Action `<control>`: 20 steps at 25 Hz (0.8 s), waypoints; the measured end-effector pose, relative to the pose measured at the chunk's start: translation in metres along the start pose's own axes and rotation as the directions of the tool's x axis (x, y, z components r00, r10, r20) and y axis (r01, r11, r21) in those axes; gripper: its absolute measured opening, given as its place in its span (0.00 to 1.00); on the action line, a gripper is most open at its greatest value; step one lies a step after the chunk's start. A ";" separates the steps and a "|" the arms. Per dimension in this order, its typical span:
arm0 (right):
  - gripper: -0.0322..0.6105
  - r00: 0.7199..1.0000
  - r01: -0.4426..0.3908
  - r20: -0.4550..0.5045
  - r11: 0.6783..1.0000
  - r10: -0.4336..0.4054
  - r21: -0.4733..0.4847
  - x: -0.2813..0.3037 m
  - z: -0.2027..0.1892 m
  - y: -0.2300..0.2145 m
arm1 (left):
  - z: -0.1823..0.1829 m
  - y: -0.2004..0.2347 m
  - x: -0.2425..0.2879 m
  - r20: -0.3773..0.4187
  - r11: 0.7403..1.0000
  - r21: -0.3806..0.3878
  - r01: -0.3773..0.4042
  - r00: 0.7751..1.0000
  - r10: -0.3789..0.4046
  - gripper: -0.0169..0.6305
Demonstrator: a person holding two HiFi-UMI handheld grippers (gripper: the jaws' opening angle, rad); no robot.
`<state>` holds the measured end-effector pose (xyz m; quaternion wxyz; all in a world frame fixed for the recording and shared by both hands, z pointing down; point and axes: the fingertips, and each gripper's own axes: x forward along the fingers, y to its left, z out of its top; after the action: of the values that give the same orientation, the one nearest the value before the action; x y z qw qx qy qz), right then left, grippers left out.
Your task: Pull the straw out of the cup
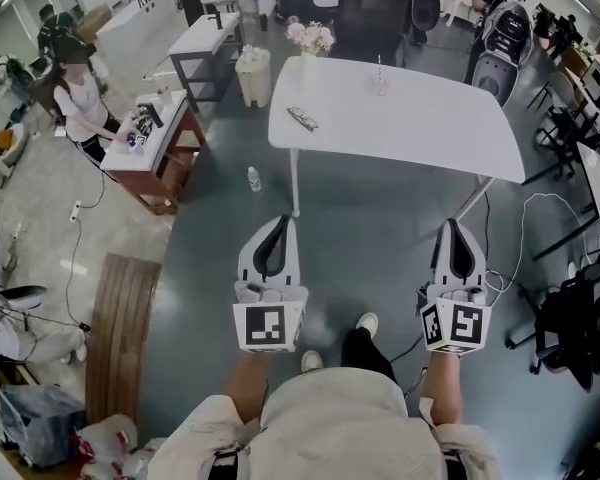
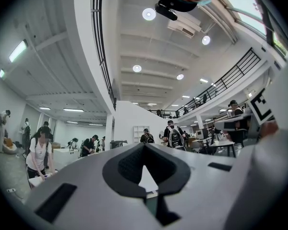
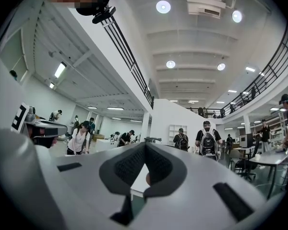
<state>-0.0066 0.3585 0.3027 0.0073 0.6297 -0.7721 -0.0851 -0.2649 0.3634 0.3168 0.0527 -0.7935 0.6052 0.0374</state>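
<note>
A small clear cup with a straw (image 1: 379, 81) stands near the far edge of the white table (image 1: 410, 128), well ahead of me. In the head view both grippers are held out over the grey floor, short of the table. My left gripper (image 1: 282, 219) is shut and holds nothing. My right gripper (image 1: 452, 224) is shut and empty too. In the left gripper view the jaws (image 2: 144, 145) meet at their tips. In the right gripper view the jaws (image 3: 145, 145) also meet. The cup does not show in either gripper view.
A pair of glasses (image 1: 302, 118) lies on the table's left part, and a vase of flowers (image 1: 311, 37) stands at its far left corner. A bottle (image 1: 253, 179) stands on the floor beside the table leg. A wooden bench (image 1: 120, 328) and a person at a side table (image 1: 145, 148) are at the left; cables (image 1: 540, 208) lie at the right.
</note>
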 end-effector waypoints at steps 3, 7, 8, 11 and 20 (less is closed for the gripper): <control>0.05 1.000 -0.016 -0.008 1.000 0.016 0.004 0.016 -0.009 -0.001 | -0.007 0.005 0.011 -0.008 1.000 -0.002 -0.025 1.000 0.025 0.03; 0.05 1.000 -0.024 -0.004 0.999 0.025 0.024 0.040 -0.018 -0.011 | -0.010 0.004 0.032 -0.006 0.999 0.019 -0.036 0.999 0.036 0.03; 0.05 1.000 -0.017 0.001 0.999 0.017 0.028 0.045 -0.018 -0.016 | -0.009 0.002 0.038 -0.004 0.999 0.021 -0.034 0.999 0.034 0.03; 0.05 1.000 -0.006 0.023 0.999 0.005 0.044 0.063 -0.019 -0.036 | -0.008 -0.007 0.062 -0.009 0.999 0.037 -0.029 1.000 0.029 0.03; 0.05 0.999 -0.011 -0.038 0.995 0.015 0.096 0.128 -0.059 -0.142 | -0.002 -0.076 0.175 0.007 0.997 0.065 -0.035 0.999 0.035 0.03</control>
<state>0.1117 0.1992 0.3287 -0.0074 0.6259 -0.7791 -0.0360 -0.1456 0.2152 0.3002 0.0795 -0.7805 0.6197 0.0211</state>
